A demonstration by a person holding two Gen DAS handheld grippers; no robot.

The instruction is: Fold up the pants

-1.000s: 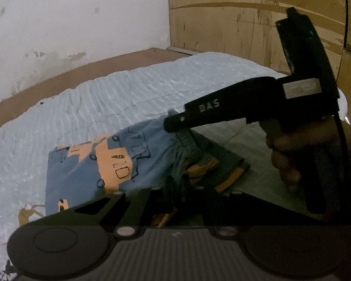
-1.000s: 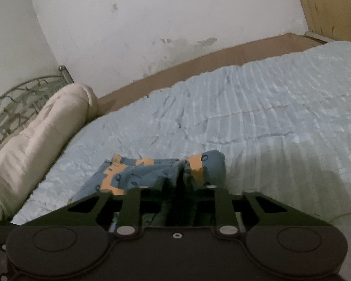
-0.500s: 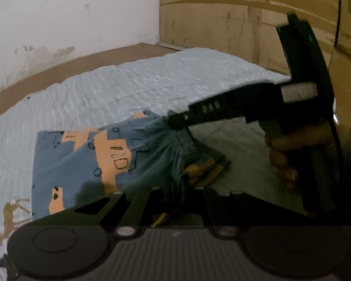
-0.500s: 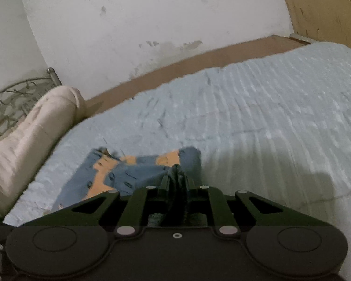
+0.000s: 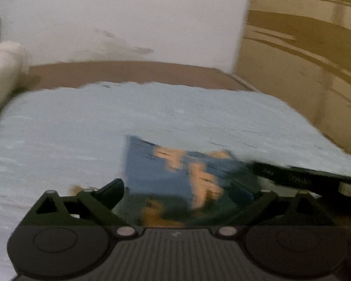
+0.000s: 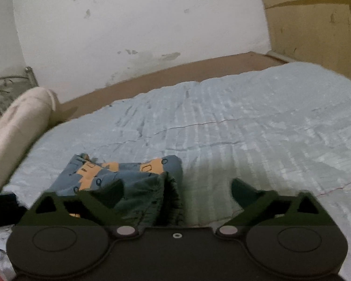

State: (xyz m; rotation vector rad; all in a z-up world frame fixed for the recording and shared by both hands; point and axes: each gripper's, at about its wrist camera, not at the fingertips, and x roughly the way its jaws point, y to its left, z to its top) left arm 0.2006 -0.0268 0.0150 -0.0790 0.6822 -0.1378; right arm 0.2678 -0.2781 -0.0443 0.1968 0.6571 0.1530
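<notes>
Left wrist view: the left gripper [image 5: 189,187], clamped on the pants [image 5: 175,178] half a second ago, now has its jaws spread apart, and the blurred blue-and-orange cloth lies on the bed [image 5: 82,126] between and just beyond them. Right wrist view: the right gripper [image 6: 177,187] has also let go, jaws wide apart. The pants [image 6: 128,175] rest folded near its left finger, so this fold looks laid down.
</notes>
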